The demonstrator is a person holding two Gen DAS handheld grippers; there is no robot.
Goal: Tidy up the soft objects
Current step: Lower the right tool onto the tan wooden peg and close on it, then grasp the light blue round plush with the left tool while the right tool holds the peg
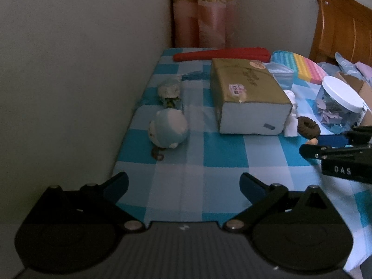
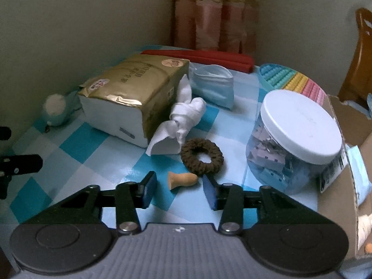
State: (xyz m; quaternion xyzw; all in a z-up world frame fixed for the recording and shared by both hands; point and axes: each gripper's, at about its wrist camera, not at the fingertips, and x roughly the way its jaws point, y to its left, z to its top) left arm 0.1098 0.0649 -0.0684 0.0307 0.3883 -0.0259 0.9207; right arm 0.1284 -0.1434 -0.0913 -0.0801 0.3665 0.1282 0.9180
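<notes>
Your right claw (image 2: 179, 189) stands part open, gripping nothing; the tan earplug (image 2: 182, 180) lies on the desk (image 2: 93, 148) between its fingers, nearer the right one.

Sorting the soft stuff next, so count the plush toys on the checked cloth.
2: a round blue plush near the wall, and a greenish plush right behind it. Others may hide behind the tissue pack.

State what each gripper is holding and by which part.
Nothing is held. The left gripper is open over bare cloth. The right gripper has its pads on either side of the small tan mushroom-shaped piece, not yet pressing it.
</notes>
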